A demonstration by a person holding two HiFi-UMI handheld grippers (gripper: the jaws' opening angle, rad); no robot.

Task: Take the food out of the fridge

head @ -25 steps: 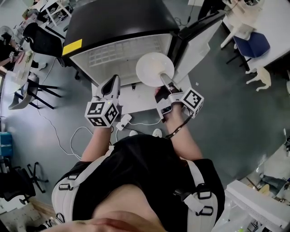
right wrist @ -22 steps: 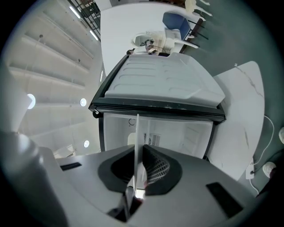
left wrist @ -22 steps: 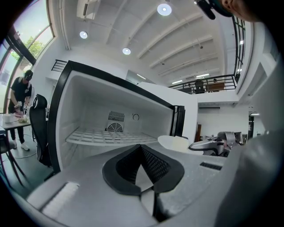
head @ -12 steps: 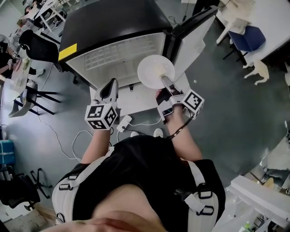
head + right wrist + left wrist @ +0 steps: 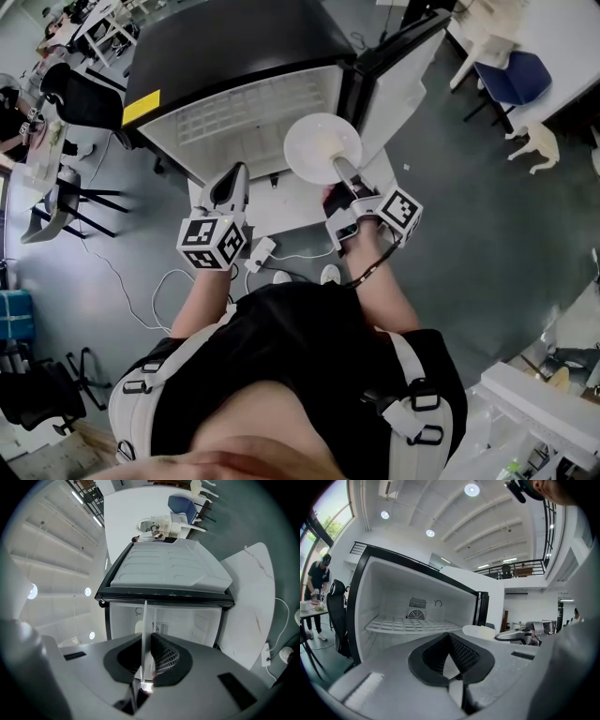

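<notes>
The black fridge (image 5: 234,37) stands open, with its white inside and wire shelf (image 5: 253,108) bare. A round white plate (image 5: 322,147) hangs level in front of the opening, and my right gripper (image 5: 339,171) is shut on its near rim. A pale yellowish patch lies on the plate; what it is I cannot tell. In the right gripper view the plate (image 5: 144,620) shows edge-on as a thin white line between the pads of that gripper (image 5: 144,667). My left gripper (image 5: 234,176) points at the fridge's lower front, shut with nothing in it (image 5: 451,641). The left gripper view has the plate (image 5: 480,631) to its right.
The fridge door (image 5: 398,80) swings open to the right. A black chair (image 5: 84,94) stands to the left of the fridge. A power strip and cables (image 5: 258,251) lie on the grey floor by my feet. A blue chair (image 5: 516,80) and a white table are at the far right.
</notes>
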